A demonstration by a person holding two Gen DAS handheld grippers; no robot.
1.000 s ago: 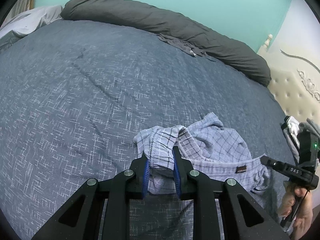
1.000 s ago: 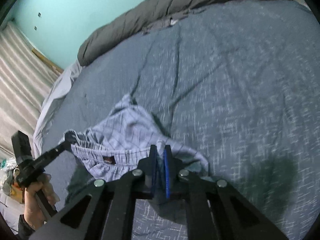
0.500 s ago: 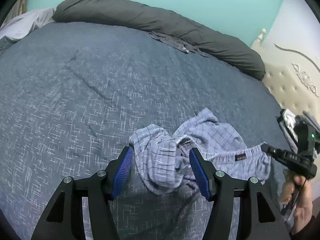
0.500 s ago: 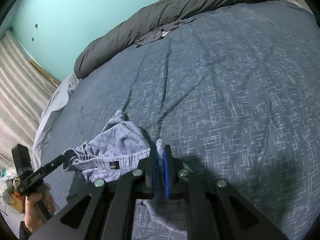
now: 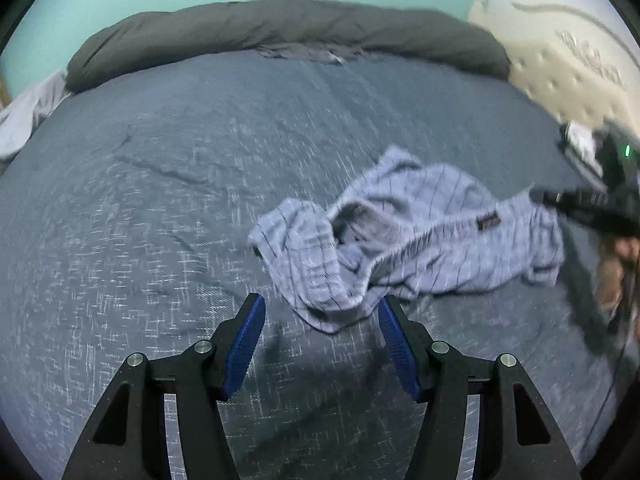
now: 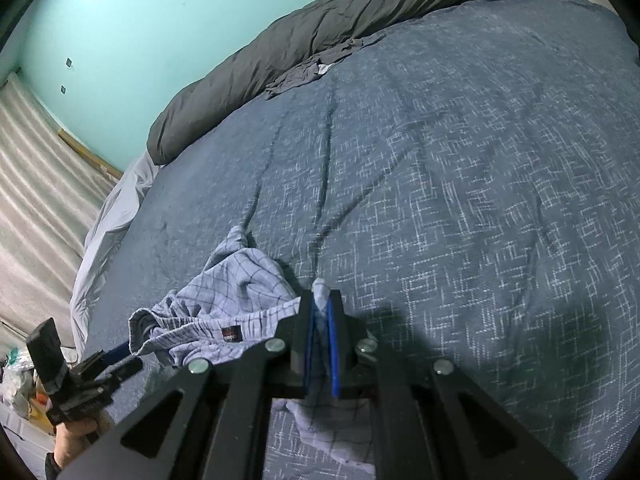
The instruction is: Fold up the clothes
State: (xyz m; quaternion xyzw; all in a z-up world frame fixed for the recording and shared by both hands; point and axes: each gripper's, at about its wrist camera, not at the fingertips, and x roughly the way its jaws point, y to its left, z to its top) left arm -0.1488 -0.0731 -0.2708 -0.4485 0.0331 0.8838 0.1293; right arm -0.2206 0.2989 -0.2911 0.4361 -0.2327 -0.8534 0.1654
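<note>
Gripping one end of the plaid shorts (image 6: 224, 300), the right gripper (image 6: 320, 312) had its blue pads closed flat on a pinch of cloth, with a tuft poking out past the tips and more hanging below. The left gripper (image 5: 322, 320) was spread wide with nothing between the pads, hovering just short of the near lobe of the garment.

The shorts lay bunched on the blue bedspread (image 5: 160, 200), in a rumpled heap rather than flat. The elastic waistband (image 6: 248, 322) with its small dark label (image 6: 229, 334) ran from the right gripper toward the left one. No clean fold line showed; the left view was motion-blurred, so fine creases were unreadable.

Handling judgement: thin woven cotton, very light and fully limp. It would not hold a shape, would drape from any pinch point, and would drag slightly on the textured bedspread. Not fragile, not slippery against ribbed pads. A single-layer pinch risked the other layer sliding loose, so it was better to take both layers together.

Best hold points: the gathered waistband was the thickest, most stable edge, so the opposite waistband corner suited the left pads. Tension between the two corners should pull the cloth flat. A far grey garment (image 6: 308, 70) by the dark duvet (image 6: 320, 20) lay well apart.
</note>
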